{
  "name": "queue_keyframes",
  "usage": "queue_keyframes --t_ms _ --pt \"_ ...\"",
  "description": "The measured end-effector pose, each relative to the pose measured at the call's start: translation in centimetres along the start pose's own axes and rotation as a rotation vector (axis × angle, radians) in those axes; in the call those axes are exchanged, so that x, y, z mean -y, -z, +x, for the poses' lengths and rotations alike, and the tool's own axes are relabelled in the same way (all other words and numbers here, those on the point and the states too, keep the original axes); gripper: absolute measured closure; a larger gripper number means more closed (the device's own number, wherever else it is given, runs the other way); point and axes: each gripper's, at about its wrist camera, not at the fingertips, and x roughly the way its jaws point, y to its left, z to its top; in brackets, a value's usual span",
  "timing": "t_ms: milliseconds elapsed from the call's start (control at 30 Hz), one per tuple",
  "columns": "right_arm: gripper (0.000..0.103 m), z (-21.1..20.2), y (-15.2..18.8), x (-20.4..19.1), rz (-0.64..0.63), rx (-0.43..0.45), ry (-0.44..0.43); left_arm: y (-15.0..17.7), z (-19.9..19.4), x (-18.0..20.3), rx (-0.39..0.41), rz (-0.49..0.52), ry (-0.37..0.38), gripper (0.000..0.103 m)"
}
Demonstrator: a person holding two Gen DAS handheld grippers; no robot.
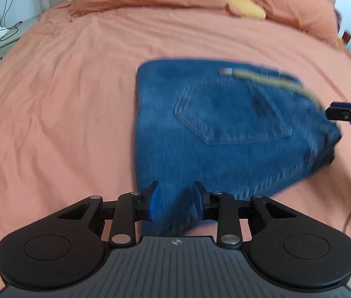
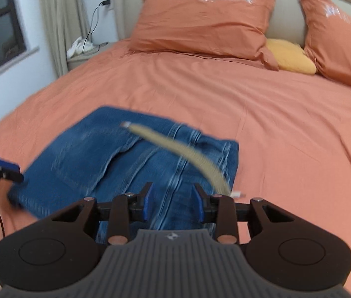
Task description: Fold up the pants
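Denim nearly done: the left claw hangs spread over the jeans' near edge, the compact bundle (belt trailing) rests mid-bed, the right claw likewise spread; only tidying seems left.

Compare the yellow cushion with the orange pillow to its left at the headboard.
The orange pillow is far larger than the yellow cushion. The orange pillow matches the orange bedsheet; the yellow cushion contrasts with it. The orange pillow shows fully; the yellow cushion is tucked partly behind it. Both lie at the head of the bed.
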Motion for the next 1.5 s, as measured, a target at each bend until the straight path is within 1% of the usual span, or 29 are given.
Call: queue_keyframes --t_ms 33,100,167,200,267,367,467,600,700,767,833,867,967,1033,1100,1167,1233,1300,1333,1367,1400,1433,1500 --pt "0.072 -0.1 0.9 -0.4 -0.009 -0.010 0.013 0.4 0.3 0.4 -0.015 0.002 -0.012 0.073" --pt "0.073 0.1 2.6 -0.5 -0.003 -0.032 0.033 1.0 0.7 0.9 -0.016 0.000 -0.031 0.073" --pt "0.073 0.7 3.8 -0.4 0.009 -0.046 0.053 1.2 1.3 1.1 -0.046 -0.026 -0.044 0.075" --pt "0.073 1.1 4.3 -0.3 0.027 -0.058 0.055 1.2 1.7 1.2 -0.061 -0.038 -0.047 0.077" --pt "0.073 1.7 5.1 0.1 0.065 -0.066 0.059 1.1 2.6 1.8 -0.093 -0.031 -0.058 0.080" --pt "0.074 2.5 5.9 0.2 0.059 -0.066 0.071 1.1 4.2 2.4 -0.118 -0.012 -0.079 0.082" --pt "0.074 2.8 6.2 -0.3 0.027 -0.060 0.090 1.0 4.9 2.6 -0.133 -0.011 -0.104 0.082" --pt "0.074 3.0 6.0 -0.1 0.047 -0.067 0.091 1.0 5.0 2.8 -0.138 -0.016 -0.136 0.083" --pt "0.074 3.2 5.1 -0.3 0.040 -0.105 0.098 0.8 4.2 3.5 -0.144 -0.001 -0.154 0.085" --pt "0.074 3.1 4.1 -0.2 0.040 -0.136 0.090 0.3 3.4 3.6 -0.135 -0.009 -0.155 0.086" --pt "0.074 2.6 3.2 -0.1 0.037 -0.152 0.074 -0.4 1.9 3.8 -0.108 -0.018 -0.150 0.086" --pt "0.071 2.1 2.7 0.0 0.030 -0.150 0.070 -0.8 0.9 4.1 -0.088 -0.011 -0.153 0.086" --pt "0.070 0.0 1.4 -0.3 -0.004 -0.129 0.089 -2.1 -2.3 5.6 -0.049 0.016 -0.186 0.086" --pt "0.068 -1.9 0.5 -0.4 -0.001 -0.108 0.080 -2.7 -4.9 6.9 -0.008 0.034 -0.200 0.086" --pt "0.062 -4.2 -0.4 -0.7 0.000 -0.072 0.070 -3.1 -7.8 8.3 0.044 0.051 -0.205 0.083" --pt "0.060 -6.7 -1.3 -1.2 -0.009 -0.031 0.065 -3.4 -10.5 9.7 0.091 0.066 -0.217 0.083" --pt "0.054 -9.5 -2.0 -1.9 -0.020 0.014 0.058 -3.6 -12.8 11.0 0.141 0.081 -0.230 0.078" --pt "0.048 -12.2 -2.7 -2.4 -0.030 0.060 0.048 -3.6 -15.4 12.3 0.194 0.088 -0.236 0.069" --pt "0.045 -13.6 -3.0 -2.7 -0.034 0.083 0.041 -3.3 -17.0 12.8 0.226 0.085 -0.236 0.067" --pt "0.041 -14.9 -3.2 -3.1 -0.037 0.103 0.034 -3.3 -17.7 13.3 0.252 0.085 -0.230 0.063" --pt "0.038 -16.3 -3.2 -3.5 -0.039 0.125 0.024 -2.9 -18.9 13.9 0.279 0.080 -0.224 0.056" --pt "0.037 -17.6 -3.3 -3.8 -0.043 0.147 0.015 -2.6 -20.1 14.5 0.303 0.072 -0.222 0.051" --pt "0.029 -20.3 -3.2 -4.4 -0.044 0.188 0.003 -1.9 -21.8 15.2 0.345 0.059 -0.218 0.041"
